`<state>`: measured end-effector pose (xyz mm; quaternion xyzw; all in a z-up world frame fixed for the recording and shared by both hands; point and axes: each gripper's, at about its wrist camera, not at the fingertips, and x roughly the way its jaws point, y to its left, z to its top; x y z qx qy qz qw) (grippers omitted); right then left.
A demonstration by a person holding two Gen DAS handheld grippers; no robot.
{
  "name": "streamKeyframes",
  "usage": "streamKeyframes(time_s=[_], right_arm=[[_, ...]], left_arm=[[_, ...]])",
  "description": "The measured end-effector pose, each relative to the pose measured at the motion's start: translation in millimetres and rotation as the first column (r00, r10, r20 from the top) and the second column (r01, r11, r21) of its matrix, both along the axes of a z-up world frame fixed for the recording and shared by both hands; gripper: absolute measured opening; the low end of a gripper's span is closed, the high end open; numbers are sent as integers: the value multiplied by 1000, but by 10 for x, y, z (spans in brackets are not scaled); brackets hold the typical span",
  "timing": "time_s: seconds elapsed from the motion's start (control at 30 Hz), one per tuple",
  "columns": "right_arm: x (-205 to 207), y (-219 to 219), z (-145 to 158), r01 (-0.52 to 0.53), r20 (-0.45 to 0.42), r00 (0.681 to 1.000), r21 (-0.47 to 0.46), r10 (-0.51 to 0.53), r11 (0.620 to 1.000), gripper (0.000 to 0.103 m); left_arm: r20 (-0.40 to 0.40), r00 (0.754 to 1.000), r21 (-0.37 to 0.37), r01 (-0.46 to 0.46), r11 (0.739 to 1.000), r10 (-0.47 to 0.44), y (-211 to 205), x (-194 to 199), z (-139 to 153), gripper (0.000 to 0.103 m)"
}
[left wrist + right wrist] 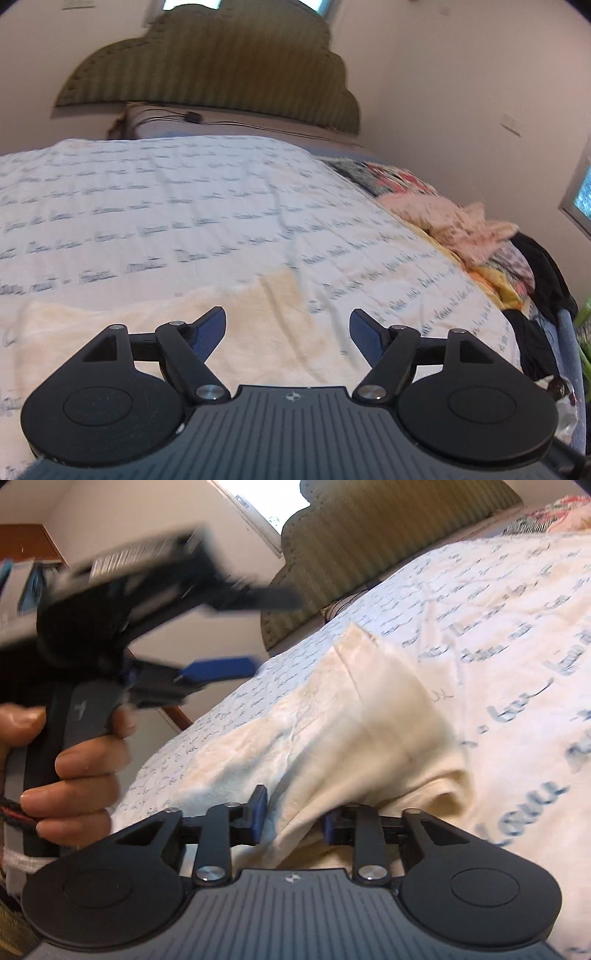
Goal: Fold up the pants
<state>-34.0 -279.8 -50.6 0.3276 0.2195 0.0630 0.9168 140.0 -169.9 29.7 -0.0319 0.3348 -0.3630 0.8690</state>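
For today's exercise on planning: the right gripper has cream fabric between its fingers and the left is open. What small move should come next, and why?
Probably bring the open left gripper down onto the cream pants, since only the right gripper has hold of them.

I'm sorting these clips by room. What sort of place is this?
Most likely a bedroom: a bed with a script-printed bedspread, a padded scalloped headboard against the wall, and a heap of clothes along the bed's edge.

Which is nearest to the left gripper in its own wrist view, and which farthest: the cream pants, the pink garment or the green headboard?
From the left gripper:
1. Cream pants, directly under the open fingers.
2. Pink garment, in the pile at the bed's right edge.
3. Green headboard, against the far wall.
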Motion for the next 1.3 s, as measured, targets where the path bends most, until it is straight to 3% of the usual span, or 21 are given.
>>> streamKeyframes(time_s=[0.17, 0.3, 0.37, 0.43, 0.57, 0.63, 0.73, 0.87, 0.93, 1.03, 1.13, 1.2, 1.27, 1.3], right_arm=[[-74, -198, 101, 58, 10, 998, -61, -57, 996, 33], [-279, -410, 317, 224, 78, 974, -250, -211, 942, 35], [-152, -425, 463, 194, 102, 980, -329, -170, 924, 36], [51, -392, 596, 96, 93, 994, -444, -62, 891, 36], [800, -25, 750, -76, 31, 991, -669, 130, 739, 35], [1182, 37, 739, -170, -19, 977, -666, 211, 726, 35], [1662, 81, 671, -267, -111, 960, -647, 258, 714, 34], [1943, -31, 359, -283, -233, 958, -689, 166, 667, 33], [1860, -169, 317, -252, -217, 966, -648, 142, 719, 33], [1479, -109, 470, -200, -146, 980, -693, 137, 692, 35], [1104, -56, 528, -302, -145, 951, -637, 274, 709, 35], [909, 14, 467, -366, -208, 928, -656, 308, 660, 35], [753, 27, 313, -388, -277, 921, -716, 275, 580, 35], [698, -20, 274, -374, -284, 927, -727, 244, 576, 36]], left_arm=[[-33, 987, 32, -159, 987, 160, 620, 154, -101, 77], [-10, 973, 66, -228, 971, 229, 950, 106, -213, 77], [-15, 972, 71, -234, 970, 236, 1043, 66, -268, 77], [-23, 977, 79, -211, 974, 213, 1066, 56, -309, 77], [14, 978, 84, -208, 974, 208, 1056, 136, -291, 77], [12, 976, 57, -219, 974, 218, 1047, 290, -262, 77], [-60, 975, 28, -211, 977, 213, 1000, 615, -336, 77], [-129, 967, 81, -212, 974, 221, 924, 950, -567, 70], [-111, 968, 79, -219, 973, 227, 942, 901, -538, 71], [-64, 974, 69, -213, 975, 218, 994, 648, -421, 74], [-79, 987, 46, -138, 989, 141, 1018, 296, -389, 75], [-102, 992, 43, -67, 997, 71, 1006, 80, -448, 76], [-75, 997, 123, 0, 992, 9, 915, -130, -568, 76], [-37, 999, 177, 4, 984, 3, 873, -225, -612, 75]])
